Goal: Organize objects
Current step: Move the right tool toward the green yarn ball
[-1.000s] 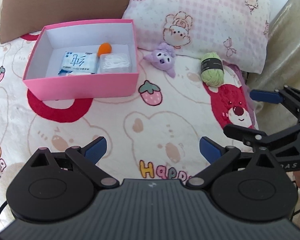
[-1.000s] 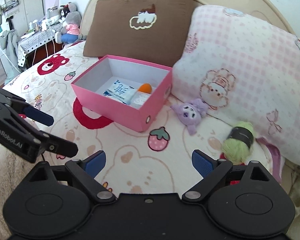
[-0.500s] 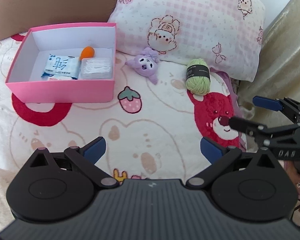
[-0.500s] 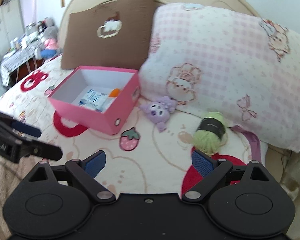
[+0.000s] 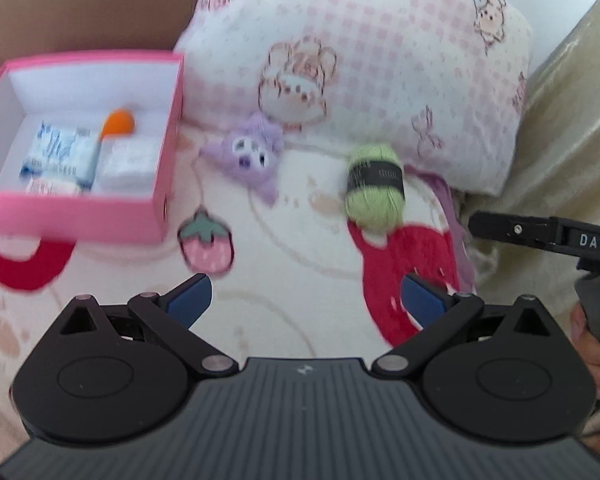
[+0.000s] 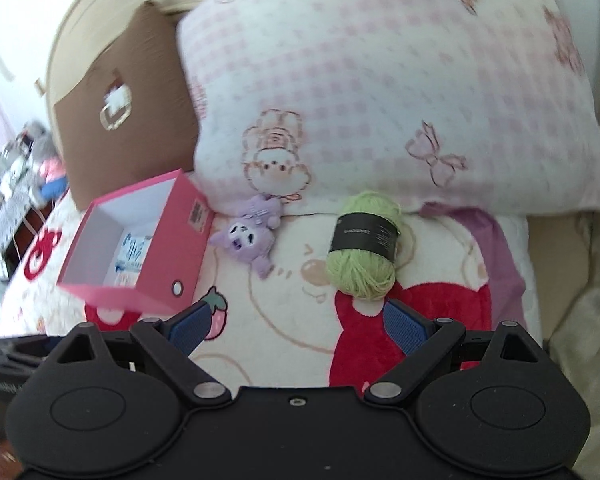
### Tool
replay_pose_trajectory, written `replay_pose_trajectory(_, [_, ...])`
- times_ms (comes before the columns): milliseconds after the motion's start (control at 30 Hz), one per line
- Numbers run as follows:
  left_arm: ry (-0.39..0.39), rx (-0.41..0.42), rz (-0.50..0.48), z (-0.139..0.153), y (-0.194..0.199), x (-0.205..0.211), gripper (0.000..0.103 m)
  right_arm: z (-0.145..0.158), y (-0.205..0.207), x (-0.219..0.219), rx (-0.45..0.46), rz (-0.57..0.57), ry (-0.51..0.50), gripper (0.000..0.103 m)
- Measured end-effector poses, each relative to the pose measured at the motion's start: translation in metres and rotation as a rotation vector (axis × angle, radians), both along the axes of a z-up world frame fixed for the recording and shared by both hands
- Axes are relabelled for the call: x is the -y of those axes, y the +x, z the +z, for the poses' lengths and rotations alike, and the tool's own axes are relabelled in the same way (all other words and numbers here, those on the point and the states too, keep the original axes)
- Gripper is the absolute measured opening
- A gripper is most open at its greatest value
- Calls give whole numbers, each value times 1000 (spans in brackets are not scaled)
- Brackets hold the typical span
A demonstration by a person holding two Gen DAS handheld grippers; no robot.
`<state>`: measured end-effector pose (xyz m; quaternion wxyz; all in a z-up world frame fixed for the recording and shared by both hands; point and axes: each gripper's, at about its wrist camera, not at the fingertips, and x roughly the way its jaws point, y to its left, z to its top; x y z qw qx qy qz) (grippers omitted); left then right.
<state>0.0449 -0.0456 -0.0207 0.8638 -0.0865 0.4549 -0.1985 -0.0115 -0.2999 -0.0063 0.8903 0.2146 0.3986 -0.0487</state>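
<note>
Both the left hand-held gripper (image 5: 305,300) and the right hand-held gripper (image 6: 298,322) stand apart, holding nothing. The green yarn ball (image 6: 363,245) lies on the bed at frame centre, just above the right fingers. A pink box (image 6: 148,248) sits at left, a purple plush toy (image 6: 249,233) between them.

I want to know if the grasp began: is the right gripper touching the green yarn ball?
Apart. In the right wrist view the open right gripper sits short of the green yarn ball, with blanket visible between.

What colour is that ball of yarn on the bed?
Light green yarn, with a black band; clearest in the right wrist view.
</note>
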Motion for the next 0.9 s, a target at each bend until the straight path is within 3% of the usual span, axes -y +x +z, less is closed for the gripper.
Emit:
replay_pose_trajectory(133, [28, 46, 11, -13, 12, 19, 102, -15, 9, 13, -24, -26, 40, 95])
replay_pose_trajectory(367, [-34, 24, 1, -37, 38, 45, 102, -38, 30, 42, -53, -88, 137, 95])
replay_pose_trajectory(600, [-58, 86, -71, -53, 51, 68, 103, -52, 54, 46, -83, -73, 119, 95])
replay_pose_trajectory(733, [-33, 112, -104, -61, 56, 78, 102, -63, 55, 53, -13, -147, 99, 95])
replay_pose_trajectory(800, [-33, 108, -107, -68, 60, 83, 103, -71, 45, 57, 71, -185, 177, 95])
replay_pose_trajectory(900, [-70, 112, -113, -80, 67, 89, 102, -85, 43, 63, 89, -159, 284, 95])
